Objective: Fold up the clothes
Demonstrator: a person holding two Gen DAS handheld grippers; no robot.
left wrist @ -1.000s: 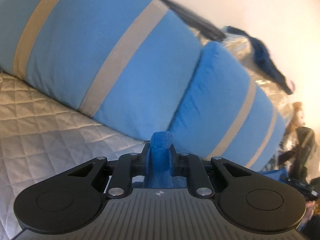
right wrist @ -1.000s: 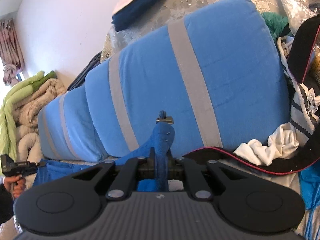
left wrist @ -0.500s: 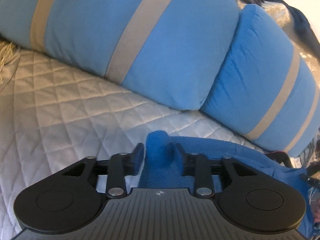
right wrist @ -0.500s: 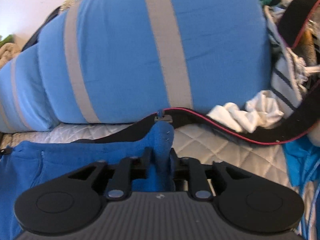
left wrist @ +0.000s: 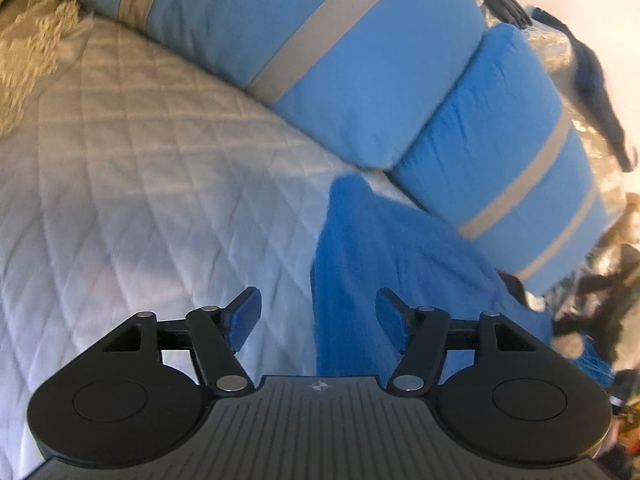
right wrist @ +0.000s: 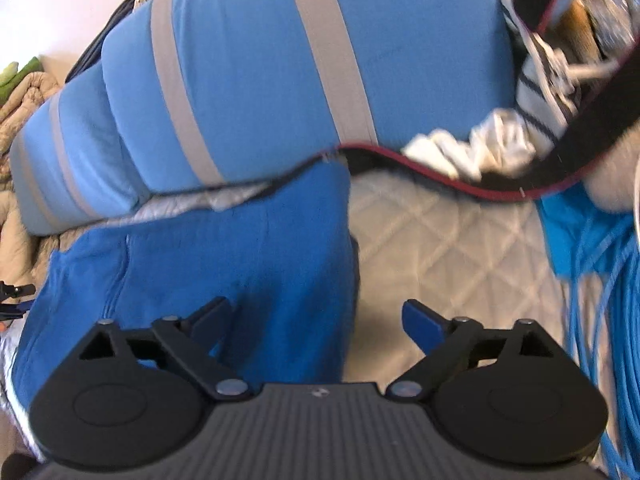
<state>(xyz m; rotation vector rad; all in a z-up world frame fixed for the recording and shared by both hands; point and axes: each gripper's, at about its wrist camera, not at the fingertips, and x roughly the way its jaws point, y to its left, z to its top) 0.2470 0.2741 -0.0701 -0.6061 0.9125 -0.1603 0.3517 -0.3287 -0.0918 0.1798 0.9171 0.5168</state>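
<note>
Jaws are spread on both my left gripper (left wrist: 318, 316) and right gripper (right wrist: 316, 322), pinching nothing. I see the blue garment (right wrist: 240, 252) lying flat on the quilted bedcover (left wrist: 140, 184), its edges between the parted fingers, below the striped pillows (right wrist: 260, 72).

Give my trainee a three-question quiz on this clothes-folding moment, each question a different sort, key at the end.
1. True or false: the left hand-held gripper is open.
2. The blue garment lies on: A) quilted bedspread B) a wooden floor C) a chair.
3. Fill in: the blue pillows behind the garment carry ____ stripes.

Key: 1 true. 2 A. 3 grey. The right hand-held gripper is open too; neither holds the garment.
</note>
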